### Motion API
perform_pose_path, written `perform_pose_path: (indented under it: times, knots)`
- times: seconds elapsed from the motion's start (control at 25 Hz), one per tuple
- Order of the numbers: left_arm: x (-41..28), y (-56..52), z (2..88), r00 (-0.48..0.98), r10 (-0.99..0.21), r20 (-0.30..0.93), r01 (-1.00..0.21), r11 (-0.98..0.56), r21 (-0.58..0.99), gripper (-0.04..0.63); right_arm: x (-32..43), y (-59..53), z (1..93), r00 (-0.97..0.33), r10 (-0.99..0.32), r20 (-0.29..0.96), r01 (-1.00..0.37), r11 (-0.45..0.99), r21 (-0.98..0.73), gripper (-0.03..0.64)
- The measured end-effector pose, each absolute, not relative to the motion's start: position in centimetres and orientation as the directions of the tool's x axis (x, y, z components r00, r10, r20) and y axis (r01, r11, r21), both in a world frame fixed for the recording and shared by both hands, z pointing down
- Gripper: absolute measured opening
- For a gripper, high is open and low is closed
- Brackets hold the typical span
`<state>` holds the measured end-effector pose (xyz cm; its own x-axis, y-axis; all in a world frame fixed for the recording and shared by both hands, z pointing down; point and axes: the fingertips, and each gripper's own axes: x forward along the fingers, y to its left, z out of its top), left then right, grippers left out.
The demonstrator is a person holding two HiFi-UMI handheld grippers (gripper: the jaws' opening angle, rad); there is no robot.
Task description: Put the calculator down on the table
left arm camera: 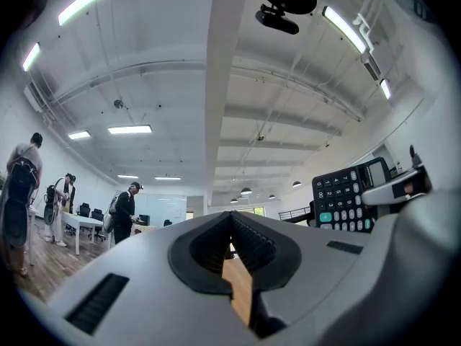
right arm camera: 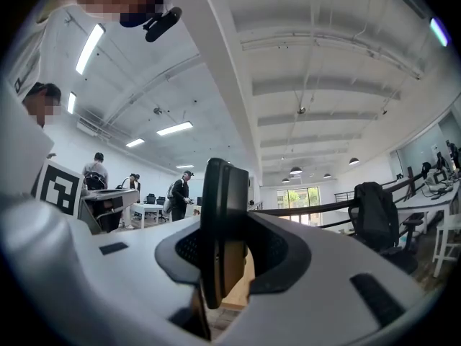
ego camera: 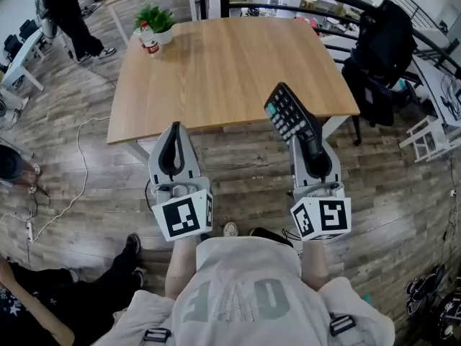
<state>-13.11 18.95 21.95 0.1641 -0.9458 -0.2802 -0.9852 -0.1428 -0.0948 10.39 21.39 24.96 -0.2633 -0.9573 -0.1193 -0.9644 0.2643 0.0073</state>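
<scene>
My right gripper (ego camera: 303,140) is shut on the lower end of a black calculator (ego camera: 289,111) with one green key. The calculator stands tilted above the near right edge of the wooden table (ego camera: 216,71). In the right gripper view the calculator (right arm camera: 220,215) is edge-on between the jaws. In the left gripper view the keypad of the calculator (left arm camera: 346,197) faces me at the right. My left gripper (ego camera: 175,127) hangs over the floor just before the table's near edge, jaws shut with nothing between them (left arm camera: 230,216).
A potted plant (ego camera: 155,21) and a small bottle (ego camera: 150,43) stand at the table's far left corner. A chair hung with black bags (ego camera: 382,49) is at the right. People stand at the far left (ego camera: 65,13). A cable (ego camera: 72,186) lies on the floor.
</scene>
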Motion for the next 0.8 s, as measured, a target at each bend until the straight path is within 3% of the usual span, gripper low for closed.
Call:
perform_pose_path:
  times: [0.4, 0.8]
  knots:
    - [-13.7, 15.2, 22.3, 0.201, -0.943, -0.266, -0.979, -0.184, -0.09, 0.009, 11.6, 19.0, 24.4, -0.197, -0.973, -0.122, -0.98, 0.193, 0.039, 0.121]
    - [-12.0, 9.6, 22.8, 0.195, -0.937, -0.291, -0.978, -0.164, -0.127, 0.009, 12.9, 11.5, 25.2, -0.246, -0.956, -0.159, -0.969, 0.242, 0.049, 0.121]
